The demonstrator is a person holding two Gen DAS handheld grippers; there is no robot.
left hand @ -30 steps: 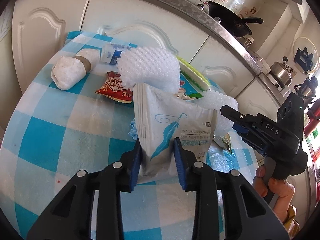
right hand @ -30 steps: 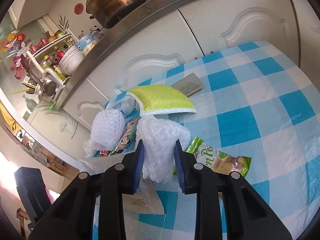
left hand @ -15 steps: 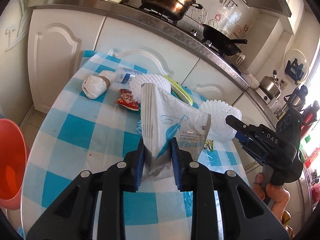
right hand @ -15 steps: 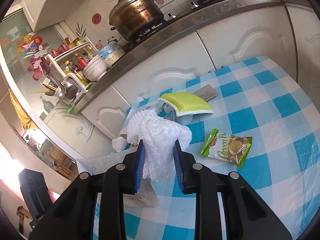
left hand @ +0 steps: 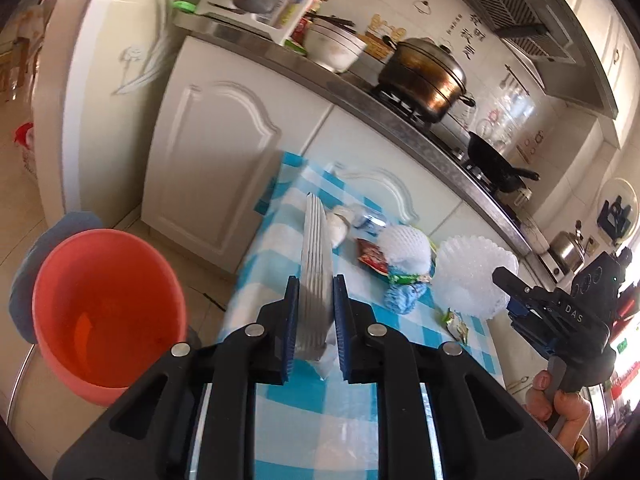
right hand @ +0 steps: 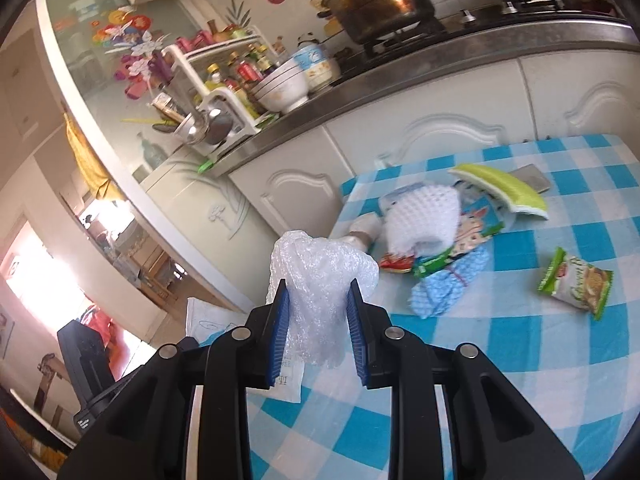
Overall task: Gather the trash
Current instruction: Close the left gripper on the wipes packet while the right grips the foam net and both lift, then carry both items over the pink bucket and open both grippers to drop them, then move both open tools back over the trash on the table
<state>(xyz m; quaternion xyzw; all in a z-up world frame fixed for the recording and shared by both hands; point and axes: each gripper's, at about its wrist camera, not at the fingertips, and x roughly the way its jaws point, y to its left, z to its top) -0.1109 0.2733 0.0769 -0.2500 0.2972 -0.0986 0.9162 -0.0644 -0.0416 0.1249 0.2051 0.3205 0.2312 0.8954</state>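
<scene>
Both hands have swung away from the table since a second ago, and now an orange bin [left hand: 108, 312] shows on the floor at its left end. To do this well, carry each piece right over the bin's mouth before letting go, since light stuff drifts. Left gripper [left hand: 314, 312] is squeezed narrow on a white pouch [left hand: 317, 256], seen edge-on. Right gripper [right hand: 318, 312] is clamped on crumpled bubble wrap [right hand: 320, 276]. More wrappers sit on the checked tablecloth [right hand: 520, 360].
</scene>
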